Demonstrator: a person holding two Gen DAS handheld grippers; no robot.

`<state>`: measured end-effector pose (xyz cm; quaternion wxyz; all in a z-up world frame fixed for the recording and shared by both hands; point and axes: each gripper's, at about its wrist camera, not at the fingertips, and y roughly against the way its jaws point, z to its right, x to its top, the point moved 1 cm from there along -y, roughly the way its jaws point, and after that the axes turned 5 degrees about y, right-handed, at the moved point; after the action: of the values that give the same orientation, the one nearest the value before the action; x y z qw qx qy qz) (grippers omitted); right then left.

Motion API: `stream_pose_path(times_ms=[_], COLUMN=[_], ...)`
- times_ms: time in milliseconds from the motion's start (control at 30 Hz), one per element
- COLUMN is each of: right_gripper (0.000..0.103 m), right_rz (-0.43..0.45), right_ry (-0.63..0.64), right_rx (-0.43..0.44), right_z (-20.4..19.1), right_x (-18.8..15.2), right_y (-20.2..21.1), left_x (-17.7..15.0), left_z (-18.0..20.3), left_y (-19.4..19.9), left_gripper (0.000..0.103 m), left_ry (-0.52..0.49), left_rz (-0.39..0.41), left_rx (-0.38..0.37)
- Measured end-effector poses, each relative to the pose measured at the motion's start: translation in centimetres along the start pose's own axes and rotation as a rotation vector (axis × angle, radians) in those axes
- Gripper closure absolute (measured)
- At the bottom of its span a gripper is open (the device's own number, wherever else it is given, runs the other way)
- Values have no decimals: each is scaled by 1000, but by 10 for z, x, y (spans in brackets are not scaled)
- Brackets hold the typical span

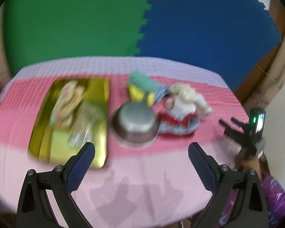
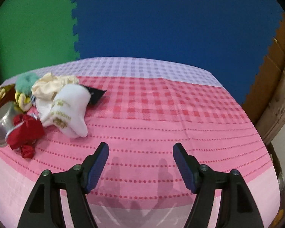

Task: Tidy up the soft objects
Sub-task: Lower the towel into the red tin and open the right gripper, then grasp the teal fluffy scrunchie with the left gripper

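Green (image 2: 32,28) and blue foam mats (image 2: 171,19) behind, pink checked tablecloth (image 2: 161,114) over table. Soft pile at far left of right view: white sock (image 2: 70,110), cream cloth (image 2: 51,85), red cloth (image 2: 26,133), teal fluffy item (image 2: 25,82), beside upturned steel bowl (image 1: 134,123). Gold tray (image 1: 96,152) left of bowl, blurred fabrics in it. Left gripper (image 1: 141,152) spread, empty, angled down over near table edge. Right gripper (image 2: 140,157) spread, empty, angled down over bare cloth.

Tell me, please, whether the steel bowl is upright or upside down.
Upside down: the steel bowl shows its flat base on top, rim down on the tablecloth.
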<state>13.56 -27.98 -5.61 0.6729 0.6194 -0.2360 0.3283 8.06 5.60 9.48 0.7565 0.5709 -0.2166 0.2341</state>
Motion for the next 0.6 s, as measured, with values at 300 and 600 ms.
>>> stream_pose_path(times_ms=[300,600], right_gripper=[31,31], right_rz=[42,41], right_ry=[-73,-76], right_rx=[106,160], right_z=[17,16], right_x=[-5,-6], right_y=[3,0], left_x=[119,147], left_z=[-3,-9], left_y=[-122,-198], left_gripper=[4,5], left_ry=[-23,-16], left_rz=[-162,-275], left_rx=[-85,-76])
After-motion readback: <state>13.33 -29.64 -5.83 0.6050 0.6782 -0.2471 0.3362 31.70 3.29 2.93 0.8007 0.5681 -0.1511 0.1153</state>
